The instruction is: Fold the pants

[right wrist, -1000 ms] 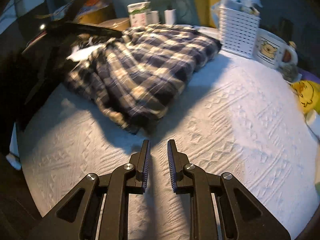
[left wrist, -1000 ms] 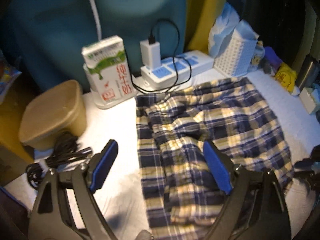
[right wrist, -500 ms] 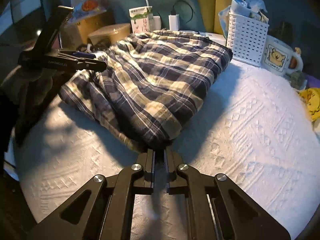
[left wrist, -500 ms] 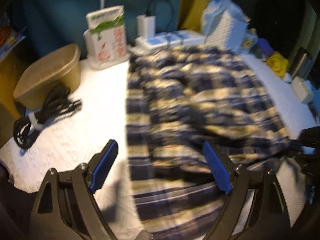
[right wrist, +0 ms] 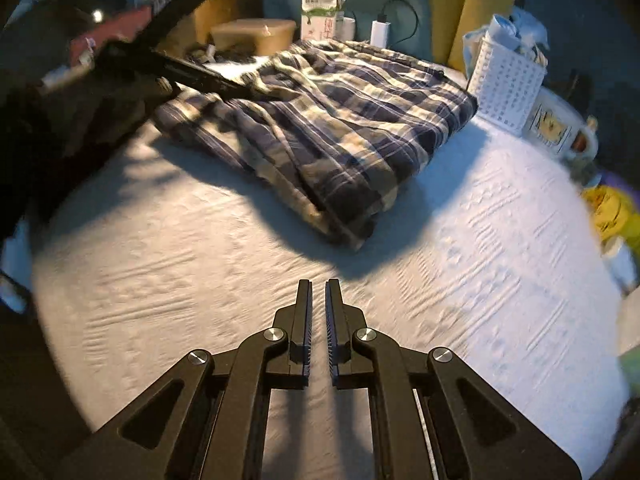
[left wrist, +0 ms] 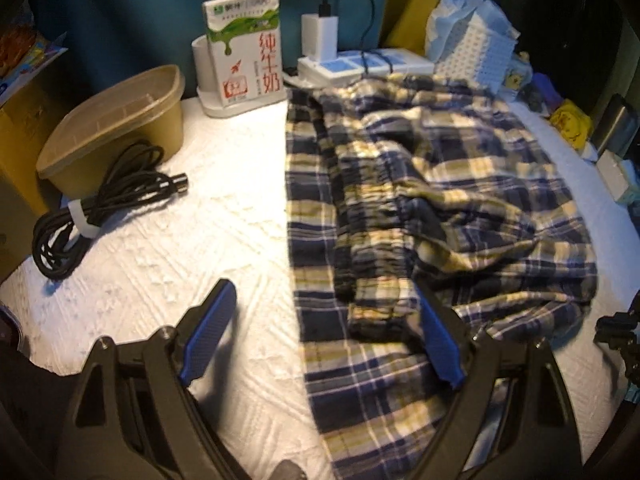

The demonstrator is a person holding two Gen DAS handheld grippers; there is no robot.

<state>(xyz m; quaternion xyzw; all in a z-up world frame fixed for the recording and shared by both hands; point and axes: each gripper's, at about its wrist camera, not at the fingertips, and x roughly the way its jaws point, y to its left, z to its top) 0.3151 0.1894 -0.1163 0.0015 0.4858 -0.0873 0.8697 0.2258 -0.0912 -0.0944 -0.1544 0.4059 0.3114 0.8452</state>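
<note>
Right hand-held gripper (right wrist: 318, 288) now clear of rumpled plaid pants (right wrist: 320, 120).

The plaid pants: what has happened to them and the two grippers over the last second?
The right gripper shut on nothing and drew back from the plaid pants, which now lie settled in a bunched fold. The left gripper stayed wide open, sinking closer over them. The milk carton and white basket kept their places.

Both black grippers have triangular cut-outs; left fingers (left wrist: 208, 340) carry blue pads, right fingers (right wrist: 302, 320) silver screws.
</note>
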